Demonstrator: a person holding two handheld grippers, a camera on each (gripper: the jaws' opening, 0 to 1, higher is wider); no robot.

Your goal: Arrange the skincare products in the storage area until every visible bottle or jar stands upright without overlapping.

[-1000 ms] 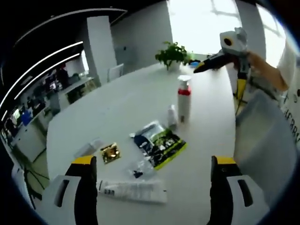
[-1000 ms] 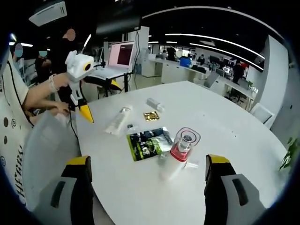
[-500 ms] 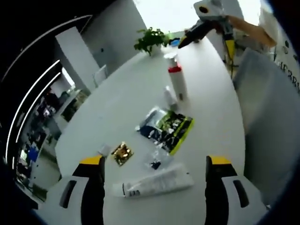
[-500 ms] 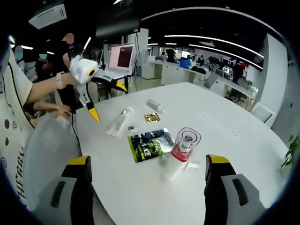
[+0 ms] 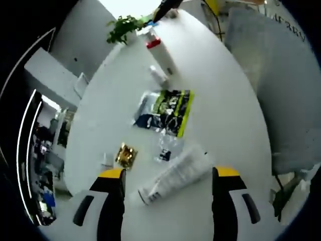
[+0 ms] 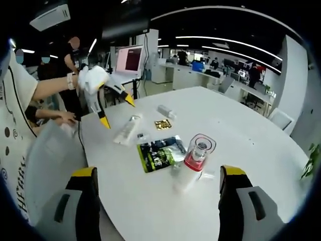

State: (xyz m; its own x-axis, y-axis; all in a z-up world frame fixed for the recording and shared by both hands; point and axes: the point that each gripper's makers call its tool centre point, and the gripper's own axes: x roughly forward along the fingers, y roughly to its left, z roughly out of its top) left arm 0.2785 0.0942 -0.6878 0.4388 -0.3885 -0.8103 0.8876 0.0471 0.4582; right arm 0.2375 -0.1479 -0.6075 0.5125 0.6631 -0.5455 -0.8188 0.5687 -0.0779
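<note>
Across the round white table (image 6: 261,145) in the open office, the left gripper (image 5: 168,201), jaws wide and empty, had swung down over the lying white tube (image 5: 175,175) at lower centre, while the right gripper (image 6: 156,201) hung wide behind the upright red-collared bottle (image 6: 193,163), mid-frame.

White tabletop (image 6: 261,145) — broad and rounded. A white tube (image 5: 174,175) lies flat on it, a small gold packet (image 5: 126,155) near it, a green-and-black sachet (image 5: 168,111) further along — then a red-collared pump bottle (image 6: 192,163) standing upright, a small clear bottle (image 5: 158,75) just beside it.
</note>
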